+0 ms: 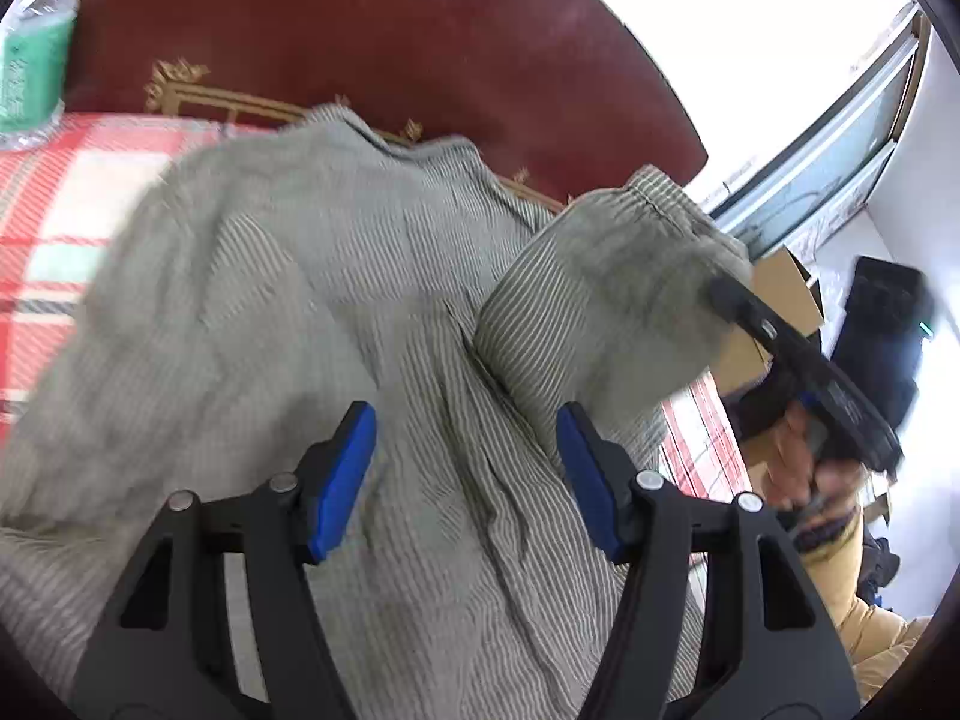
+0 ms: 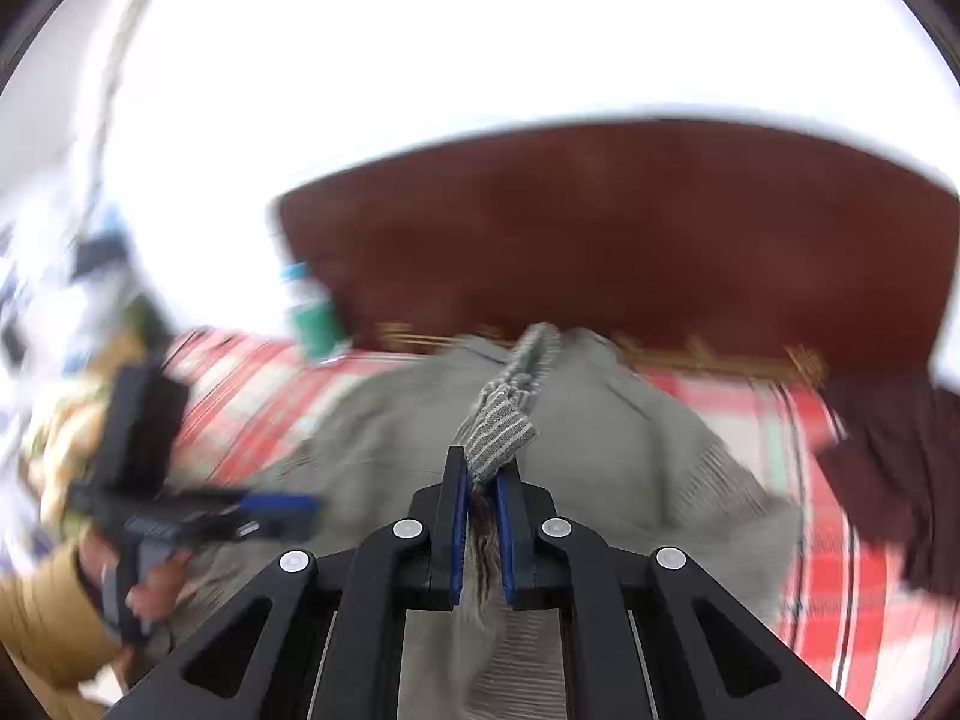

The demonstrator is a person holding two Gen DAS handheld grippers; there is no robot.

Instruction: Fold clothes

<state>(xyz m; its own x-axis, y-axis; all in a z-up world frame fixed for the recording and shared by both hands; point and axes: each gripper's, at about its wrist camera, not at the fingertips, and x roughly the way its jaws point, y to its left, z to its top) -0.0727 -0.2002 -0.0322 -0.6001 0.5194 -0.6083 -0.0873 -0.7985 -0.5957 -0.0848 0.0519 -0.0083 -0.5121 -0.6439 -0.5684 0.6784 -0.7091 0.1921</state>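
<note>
A grey-green pin-striped garment (image 1: 312,312) lies spread over a red plaid bedspread (image 1: 54,222). My left gripper (image 1: 465,429) hovers just above its middle, open, with nothing between the blue pads. My right gripper (image 2: 480,474) is shut on a bunched edge of the same striped garment (image 2: 501,426). In the left wrist view the right gripper (image 1: 723,294) holds that corner lifted as a raised flap at the right. In the right wrist view the left gripper (image 2: 294,507) is a blur at the left, held by a hand.
A dark red headboard (image 1: 390,30) with gold trim stands behind the bed. A water bottle with a green label (image 1: 36,54) sits at the bedspread's far left. A dark garment (image 2: 888,468) lies at the right. A cardboard box (image 1: 786,282) is beyond the bed's right edge.
</note>
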